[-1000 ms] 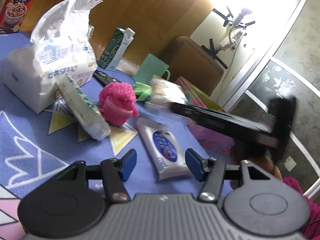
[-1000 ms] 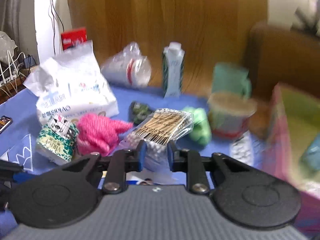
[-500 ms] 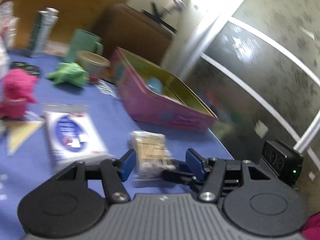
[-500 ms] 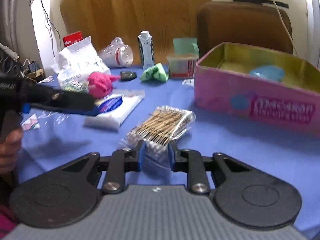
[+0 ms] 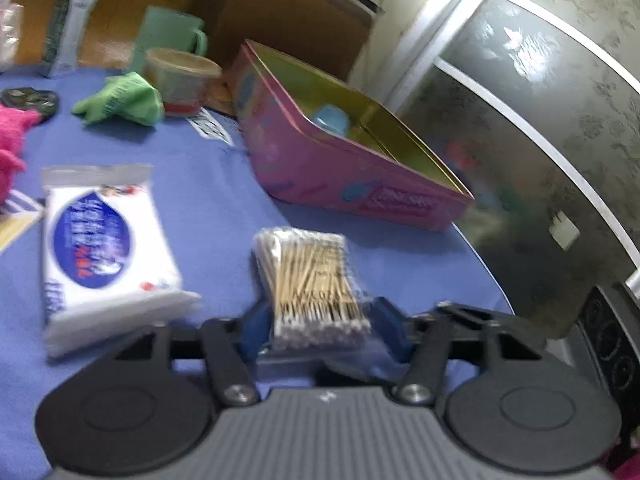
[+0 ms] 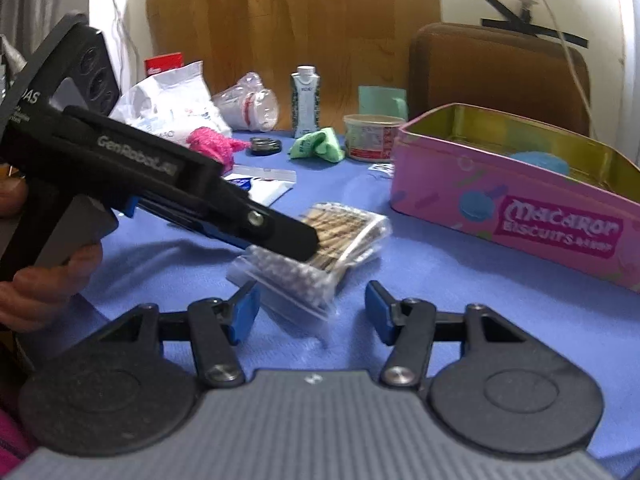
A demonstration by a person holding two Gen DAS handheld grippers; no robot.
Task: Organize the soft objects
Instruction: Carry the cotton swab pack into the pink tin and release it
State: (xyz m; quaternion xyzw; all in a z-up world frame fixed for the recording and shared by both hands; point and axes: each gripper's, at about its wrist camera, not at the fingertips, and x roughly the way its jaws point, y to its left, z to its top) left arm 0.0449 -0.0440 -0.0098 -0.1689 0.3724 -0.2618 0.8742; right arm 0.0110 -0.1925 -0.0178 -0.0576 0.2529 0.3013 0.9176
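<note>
A clear bag of cotton swabs [image 5: 310,280] lies on the blue cloth, also in the right wrist view [image 6: 320,248]. My left gripper [image 5: 320,328] is open, its blue pads on either side of the bag's near end; it shows from the side in the right wrist view [image 6: 292,240]. My right gripper [image 6: 308,310] is open and empty, just short of the bag. A pink Macaron biscuit tin [image 5: 348,168] [image 6: 516,208] stands open to the right with something blue inside.
A white tissue pack [image 5: 100,248] lies left of the swabs. Farther back are a green cloth [image 5: 120,100] [image 6: 318,148], a pink knitted item [image 6: 212,146], a paper tub [image 5: 180,80], a carton [image 6: 306,100], and a large white bag [image 6: 172,104]. The table edge curves at right.
My right gripper set the swab bag down on the cloth and opened. My left gripper swung right from the pink knit and tissue pack and moved in around the bag.
</note>
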